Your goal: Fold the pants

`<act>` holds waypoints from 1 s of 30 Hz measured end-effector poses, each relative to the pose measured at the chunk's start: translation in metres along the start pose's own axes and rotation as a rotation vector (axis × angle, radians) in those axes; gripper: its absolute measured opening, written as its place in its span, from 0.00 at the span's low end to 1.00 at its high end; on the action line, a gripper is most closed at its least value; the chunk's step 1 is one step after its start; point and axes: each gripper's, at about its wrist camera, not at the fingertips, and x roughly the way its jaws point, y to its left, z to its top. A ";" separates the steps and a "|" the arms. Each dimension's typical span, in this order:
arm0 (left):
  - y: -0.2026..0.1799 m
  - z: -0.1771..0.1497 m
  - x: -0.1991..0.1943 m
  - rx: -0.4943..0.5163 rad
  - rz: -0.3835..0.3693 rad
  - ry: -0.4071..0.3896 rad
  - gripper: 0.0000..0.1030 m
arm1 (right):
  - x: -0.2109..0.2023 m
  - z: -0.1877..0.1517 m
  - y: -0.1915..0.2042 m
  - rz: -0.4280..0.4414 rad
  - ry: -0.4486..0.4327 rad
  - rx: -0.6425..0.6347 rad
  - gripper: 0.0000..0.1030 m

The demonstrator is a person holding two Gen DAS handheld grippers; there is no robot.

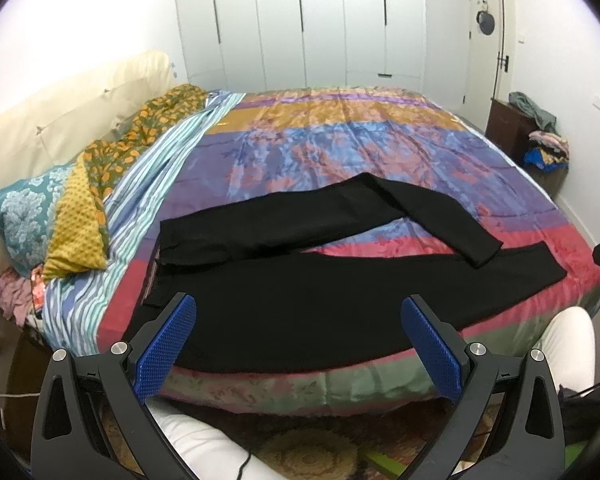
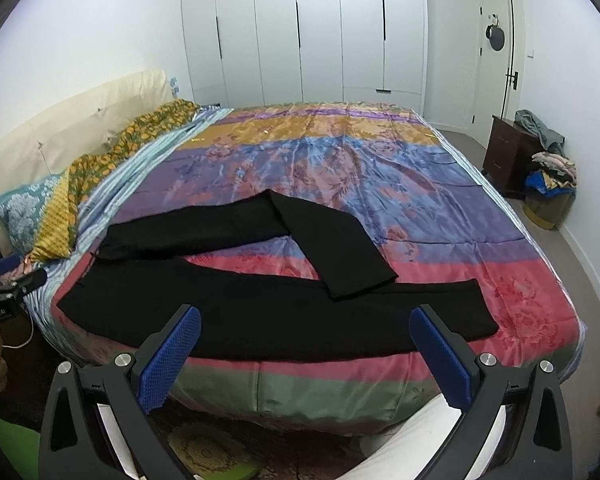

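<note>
A pair of black pants lay spread across the near part of a bed covered with a bright striped, floral quilt. The waistband sat toward the left, by the pillows, and the hems pointed right. The nearer leg ran straight along the bed's front edge, while the farther leg bent back on itself, its hem end crossing onto the nearer leg. Folding looked barely begun (arguably not begun at all): the legs were not yet stacked and no tidy fold showed. The left tongs and the right tongs both hovered short of the bed with their blue pads wide apart, gripping nothing and apparently not touching the cloth. The left view showed the waistband end more plainly, including a strip of reddish lining, with the other tool peeking in at the right edge. The right view showed the hem ends and the crossing of the legs more fully, plus more floor around a dark cabinet heaped with clothes.
</note>
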 end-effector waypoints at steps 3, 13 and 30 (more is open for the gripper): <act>0.000 0.001 -0.001 -0.004 -0.005 -0.003 0.99 | -0.002 0.003 0.000 0.009 -0.010 0.006 1.00; 0.000 0.003 0.000 -0.017 -0.009 0.005 0.99 | 0.001 0.005 -0.005 0.070 0.033 0.067 1.00; 0.003 0.000 0.003 -0.031 -0.006 0.010 0.99 | 0.000 0.000 0.012 0.020 0.015 0.019 1.00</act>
